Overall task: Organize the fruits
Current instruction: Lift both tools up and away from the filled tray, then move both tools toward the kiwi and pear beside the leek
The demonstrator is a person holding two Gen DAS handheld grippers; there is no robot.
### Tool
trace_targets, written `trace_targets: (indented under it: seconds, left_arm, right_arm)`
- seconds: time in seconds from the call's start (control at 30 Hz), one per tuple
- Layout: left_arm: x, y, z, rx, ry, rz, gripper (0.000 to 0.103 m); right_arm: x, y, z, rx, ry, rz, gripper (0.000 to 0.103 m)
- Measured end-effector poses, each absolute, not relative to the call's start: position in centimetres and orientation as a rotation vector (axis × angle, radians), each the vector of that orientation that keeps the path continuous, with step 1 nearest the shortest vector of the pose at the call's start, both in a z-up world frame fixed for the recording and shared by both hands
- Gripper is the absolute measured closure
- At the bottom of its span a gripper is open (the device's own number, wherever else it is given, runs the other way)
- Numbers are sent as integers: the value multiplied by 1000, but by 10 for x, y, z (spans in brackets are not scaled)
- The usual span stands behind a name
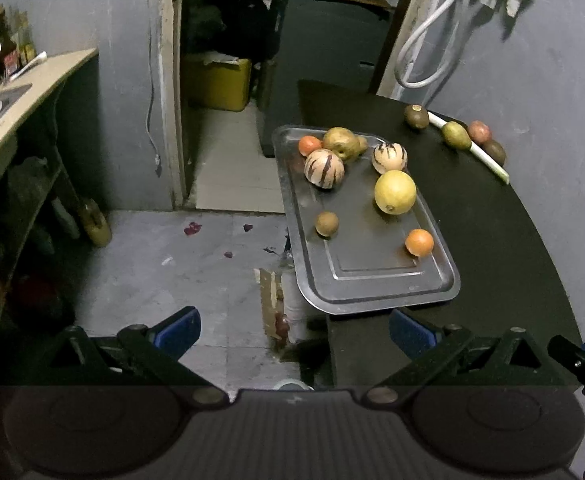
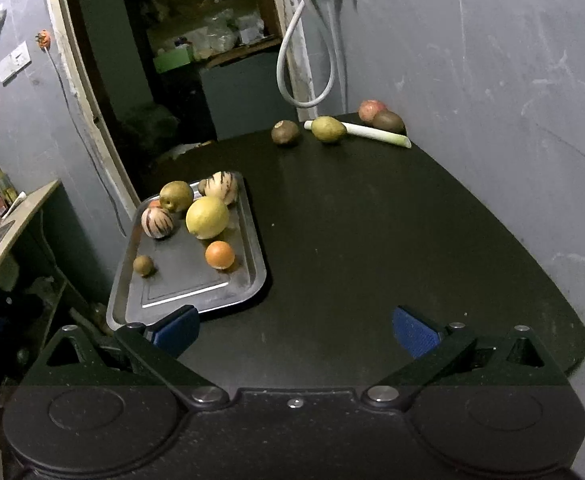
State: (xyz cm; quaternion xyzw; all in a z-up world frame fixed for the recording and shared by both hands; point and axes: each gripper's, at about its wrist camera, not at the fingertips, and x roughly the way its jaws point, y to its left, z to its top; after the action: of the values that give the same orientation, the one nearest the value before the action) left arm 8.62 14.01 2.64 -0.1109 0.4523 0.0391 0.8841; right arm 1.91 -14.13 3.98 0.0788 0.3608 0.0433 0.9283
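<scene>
A metal tray (image 1: pixel 372 280) (image 2: pixel 180 292) lies at the left edge of a black table (image 2: pixel 372 240). On it are a big yellow fruit (image 1: pixel 395 192) (image 2: pixel 207 217), two striped melons (image 1: pixel 324 168) (image 1: pixel 389 157), a brownish pear (image 1: pixel 341 143), two orange fruits (image 1: pixel 419 242) (image 1: pixel 309 145) and a small kiwi (image 1: pixel 327 223). At the table's far end lie a green pear (image 2: pixel 327 129), a dark round fruit (image 2: pixel 285 132), a red fruit (image 2: pixel 370 109), a dark fruit (image 2: pixel 388 121) and a white leek stalk (image 2: pixel 376 133). My left gripper (image 1: pixel 294 332) hangs open and empty before the tray. My right gripper (image 2: pixel 295 332) is open and empty over the table.
A counter (image 1: pixel 20 100) with a sink and bottles (image 1: pixel 2 50) stands at the left. A doorway (image 1: pixel 228 120) opens behind the tray, and a grey hose (image 2: pixel 304 60) hangs on the back wall. The tray overhangs the table's left edge above the floor (image 1: pixel 172 260).
</scene>
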Motion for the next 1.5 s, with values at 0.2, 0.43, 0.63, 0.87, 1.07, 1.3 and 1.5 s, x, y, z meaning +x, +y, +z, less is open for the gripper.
trace_targets:
  seconds: [0.2, 0.43, 0.63, 0.87, 1.07, 1.3, 1.5]
  left_arm:
    - [103, 152, 26, -195, 954, 51, 1]
    - [149, 185, 15, -120, 971, -104, 1]
    - [199, 223, 16, -48, 955, -248, 1]
    - [247, 240, 18, -7, 958, -364, 1]
    - [294, 232, 17, -10, 956, -421, 1]
    - [373, 194, 15, 12, 935, -470, 1]
    - [459, 139, 6, 41, 908, -520, 1]
  right_arm:
    - [21, -138, 35, 186, 751, 12, 1]
    - [32, -103, 32, 216, 721, -144, 1]
    - [60, -61, 42, 224, 702, -244, 1]
    - [89, -39, 61, 259, 711, -296, 1]
    - [121, -43, 69, 175, 744, -291, 1]
    - [191, -82, 62, 138, 758, -230, 1]
    - [274, -120, 41, 106, 765, -164, 1]
